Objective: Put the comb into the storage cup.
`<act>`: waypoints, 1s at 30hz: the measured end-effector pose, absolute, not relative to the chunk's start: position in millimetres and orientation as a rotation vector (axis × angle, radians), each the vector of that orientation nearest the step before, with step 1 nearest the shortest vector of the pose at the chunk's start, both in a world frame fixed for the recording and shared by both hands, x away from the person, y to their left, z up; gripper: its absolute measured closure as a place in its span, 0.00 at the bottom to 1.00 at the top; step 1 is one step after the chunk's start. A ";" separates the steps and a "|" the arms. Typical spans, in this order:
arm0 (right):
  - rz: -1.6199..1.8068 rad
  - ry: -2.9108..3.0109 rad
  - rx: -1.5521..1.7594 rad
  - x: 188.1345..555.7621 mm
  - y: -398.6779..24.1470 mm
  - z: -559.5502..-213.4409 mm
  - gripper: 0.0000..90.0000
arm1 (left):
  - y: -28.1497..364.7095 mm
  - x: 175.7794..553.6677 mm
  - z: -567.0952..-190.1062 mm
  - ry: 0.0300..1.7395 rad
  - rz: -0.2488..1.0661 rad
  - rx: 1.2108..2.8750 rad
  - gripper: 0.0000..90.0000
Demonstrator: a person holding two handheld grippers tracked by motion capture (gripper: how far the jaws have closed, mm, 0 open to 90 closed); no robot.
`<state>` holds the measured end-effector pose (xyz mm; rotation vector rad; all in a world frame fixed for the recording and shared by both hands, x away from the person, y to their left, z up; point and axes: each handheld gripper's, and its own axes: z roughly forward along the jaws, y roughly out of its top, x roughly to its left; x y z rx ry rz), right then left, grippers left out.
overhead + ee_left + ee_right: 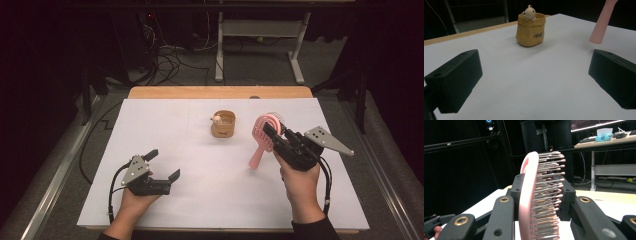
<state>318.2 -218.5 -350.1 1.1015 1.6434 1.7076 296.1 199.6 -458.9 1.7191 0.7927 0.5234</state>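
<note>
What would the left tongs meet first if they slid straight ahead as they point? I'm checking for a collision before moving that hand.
Probably the tan sack-shaped cup with the small bear figure at its rim; it stands ahead between the open left tongs, slightly left of centre. Depth is uncertain.

The hairbrush [265,137] stands right of the pot [223,125] on the table [165,130].

A white sheet covers the wooden bench [150,92], whose bare edge shows along the far side. Beyond the bench, a white-legged desk frame [260,30] stands on grey carpet [250,70], with tangled cables [170,57] left of it. The surrounding room is dark.
</note>
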 end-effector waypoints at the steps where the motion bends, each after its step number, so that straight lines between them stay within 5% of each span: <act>1: 1.707 1.643 1.101 319.0 -217.9 -349.6 0.74 | 199.4 296.0 -458.9 0.792 0.522 1.718 0.00; 30: 1.701 1.605 1.032 345.7 -189.4 -330.3 0.74 | 196.1 295.2 -459.6 0.764 0.504 1.736 0.00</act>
